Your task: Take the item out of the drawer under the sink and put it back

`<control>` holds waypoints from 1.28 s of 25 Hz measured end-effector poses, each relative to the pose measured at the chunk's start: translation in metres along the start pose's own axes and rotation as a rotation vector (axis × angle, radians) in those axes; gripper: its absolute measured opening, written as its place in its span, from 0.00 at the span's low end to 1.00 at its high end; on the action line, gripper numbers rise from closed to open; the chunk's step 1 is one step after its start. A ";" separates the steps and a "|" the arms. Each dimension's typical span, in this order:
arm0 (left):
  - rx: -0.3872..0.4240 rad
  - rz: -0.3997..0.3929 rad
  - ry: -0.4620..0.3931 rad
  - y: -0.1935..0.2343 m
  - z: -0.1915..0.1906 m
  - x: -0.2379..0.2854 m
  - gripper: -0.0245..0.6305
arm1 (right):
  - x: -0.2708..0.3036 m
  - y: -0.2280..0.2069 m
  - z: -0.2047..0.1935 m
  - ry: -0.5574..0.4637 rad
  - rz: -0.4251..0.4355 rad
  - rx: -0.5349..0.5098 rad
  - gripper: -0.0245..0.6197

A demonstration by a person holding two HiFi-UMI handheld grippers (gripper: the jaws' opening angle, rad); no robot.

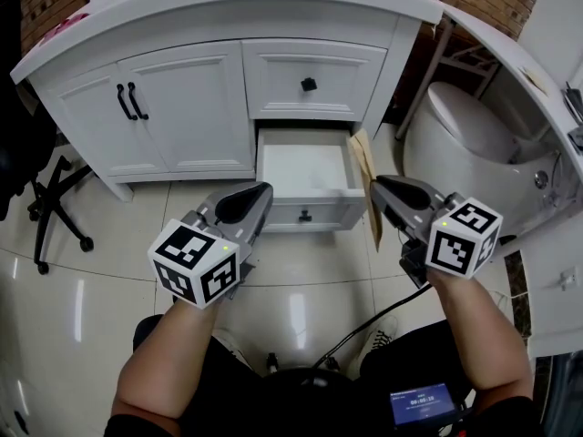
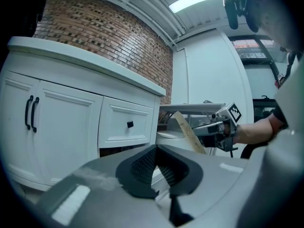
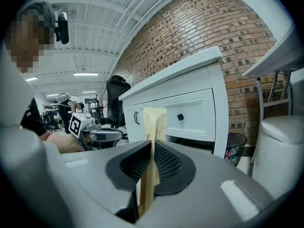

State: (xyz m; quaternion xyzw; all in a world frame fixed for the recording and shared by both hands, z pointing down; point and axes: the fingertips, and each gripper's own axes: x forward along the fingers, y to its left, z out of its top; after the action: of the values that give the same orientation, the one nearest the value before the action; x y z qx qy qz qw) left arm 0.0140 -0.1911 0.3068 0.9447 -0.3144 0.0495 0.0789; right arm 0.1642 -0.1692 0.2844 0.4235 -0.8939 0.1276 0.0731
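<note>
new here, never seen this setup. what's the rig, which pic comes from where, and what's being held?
There is no robot here. A person holds a two-jaw gripper in each hand, and the cubes with square markers are part of those grippers.

The head view comes from a camera on the person's head, looking down at a white cabinet on a tiled floor. Its lower drawer is pulled open and looks empty. A toilet stands to the right.

The other two pictures come from a camera riding on each gripper, looking along its jaws. The left gripper has its jaws together with nothing between them. The right gripper is clamped on a flat tan envelope, held upright by the drawer's right side.
</note>
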 end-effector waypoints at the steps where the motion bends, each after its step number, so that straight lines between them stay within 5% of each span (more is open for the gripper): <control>1: -0.001 0.002 0.001 0.000 0.000 0.000 0.05 | 0.000 0.000 0.000 0.000 0.000 0.000 0.08; 32: 0.003 0.012 0.008 0.000 0.000 -0.004 0.05 | 0.004 0.007 0.000 0.011 0.018 0.009 0.08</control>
State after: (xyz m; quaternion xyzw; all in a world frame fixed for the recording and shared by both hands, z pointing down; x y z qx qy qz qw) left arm 0.0108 -0.1884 0.3059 0.9428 -0.3196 0.0540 0.0783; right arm 0.1566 -0.1678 0.2844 0.4152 -0.8966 0.1345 0.0750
